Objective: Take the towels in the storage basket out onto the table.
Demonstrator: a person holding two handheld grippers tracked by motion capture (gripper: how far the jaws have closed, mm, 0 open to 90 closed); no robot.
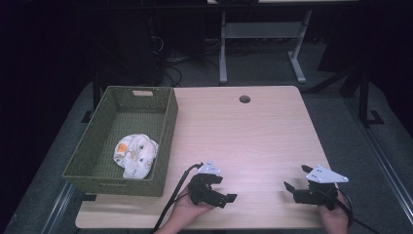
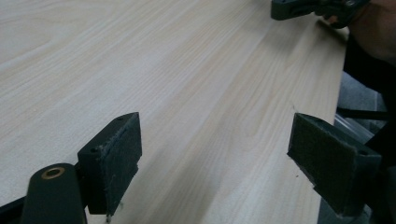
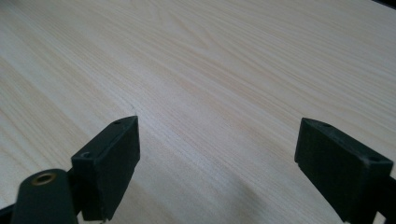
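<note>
- I sit at a light wooden table (image 1: 253, 141), seen from above, with my forearms coming in from the near edge.
- My left gripper (image 1: 229, 192) rests low over the near part of the table, toward the middle, and its jaws stand wide apart with nothing between them.
- In the left gripper view, its two black pads (image 2: 116, 161) frame bare wood grain; the right-hand pad sits out near the table's edge.
- My right gripper (image 1: 295, 178) sits near the table's right front corner, well apart from the left one, its jaws also spread wide and empty.
- In the right gripper view, pale wood runs between and beyond the jaws.
- At the top right of the left gripper view, the other gripper (image 2: 317, 7) and my right hand (image 2: 373, 28) appear farther off.
- A grey three-cornered plate (image 1: 325, 174) tops the right gripper; a black cable (image 1: 175, 192) trails from the left one off the near edge.
- A green woven basket (image 1: 100, 124) stands on the table's left side, overhanging the left edge.
- Inside it, near the front right corner, lies a crumpled white patterned cloth (image 1: 135, 155) with an orange patch.
- A round cable hole (image 1: 244, 99) sits near the table's far edge.
- Nothing lies on the wood between my grippers and the basket.
- Beyond the table, a grey desk frame (image 1: 263, 44) stands on a dark floor.
</note>
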